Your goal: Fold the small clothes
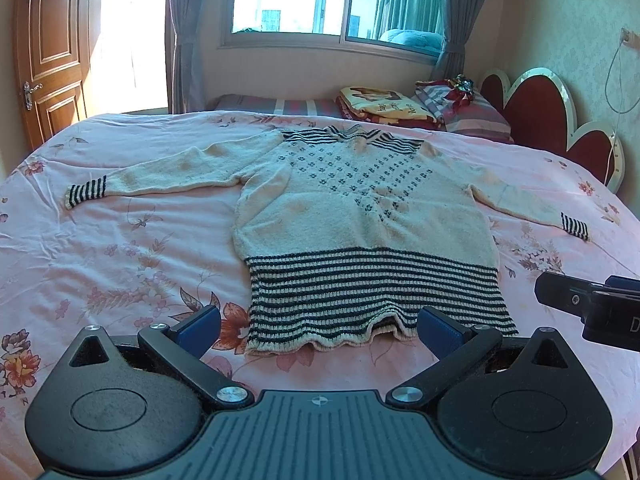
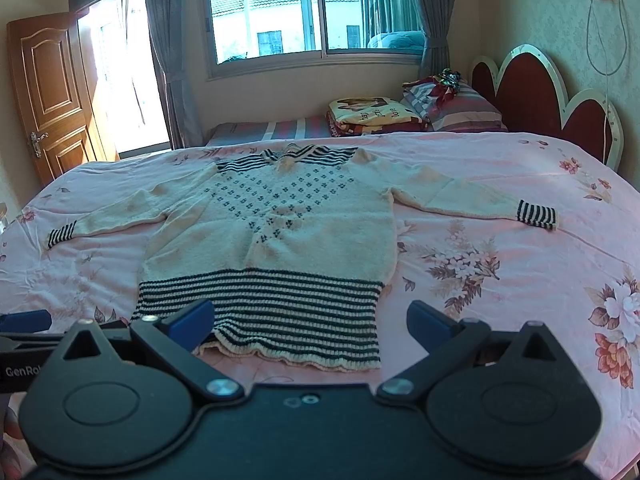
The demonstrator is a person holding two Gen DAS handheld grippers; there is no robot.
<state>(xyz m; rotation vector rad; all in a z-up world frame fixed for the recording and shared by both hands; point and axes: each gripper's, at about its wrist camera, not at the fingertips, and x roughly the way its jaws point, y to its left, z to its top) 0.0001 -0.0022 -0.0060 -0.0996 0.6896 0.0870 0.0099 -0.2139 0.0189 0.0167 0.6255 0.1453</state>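
Pink floral bed (image 1: 120,264) carries the cream sweater (image 1: 360,216) spread flat, sleeves out, striped hem toward me. My left gripper (image 1: 320,328) and right gripper (image 2: 310,322) both hover just before that hem, jaws wide apart, holding nothing. Only the left view shows my right gripper's side; only the right view shows a fingertip at its lower left edge.

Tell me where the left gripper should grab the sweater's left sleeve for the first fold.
Probably the striped cuff, approached from its outer end. The sleeve lies flat and stretched outward on the bedsheet, leaving that end free. The left gripper is open, near the hem.
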